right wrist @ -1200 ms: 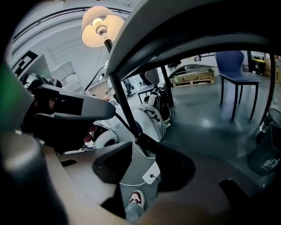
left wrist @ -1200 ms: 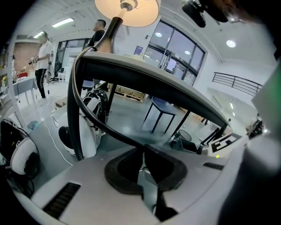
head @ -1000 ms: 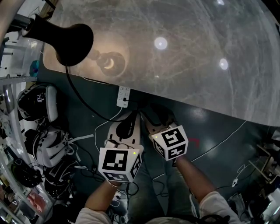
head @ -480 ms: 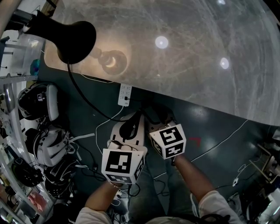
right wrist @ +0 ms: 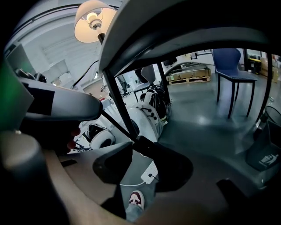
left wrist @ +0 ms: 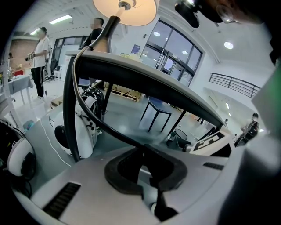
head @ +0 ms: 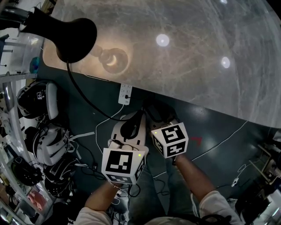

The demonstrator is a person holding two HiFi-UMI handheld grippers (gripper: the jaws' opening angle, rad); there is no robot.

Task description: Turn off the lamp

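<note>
The black lamp stands at the glass table's far left and is lit; its shade glows in the left gripper view and in the right gripper view. Its black cord drops off the table edge toward both grippers. My left gripper is shut on the cord below the table edge. Just right of it, my right gripper has its jaws apart and closing. A thicker black piece of the cord lies between its tips.
A white power strip lies on the dark floor under the table edge. White helmets and cables crowd the floor at left. Thin white wires cross the floor at right. A shoe shows below the right jaws.
The lamp stays lit and both grippers keep their places. Only the head view has shifted slightly.
</note>
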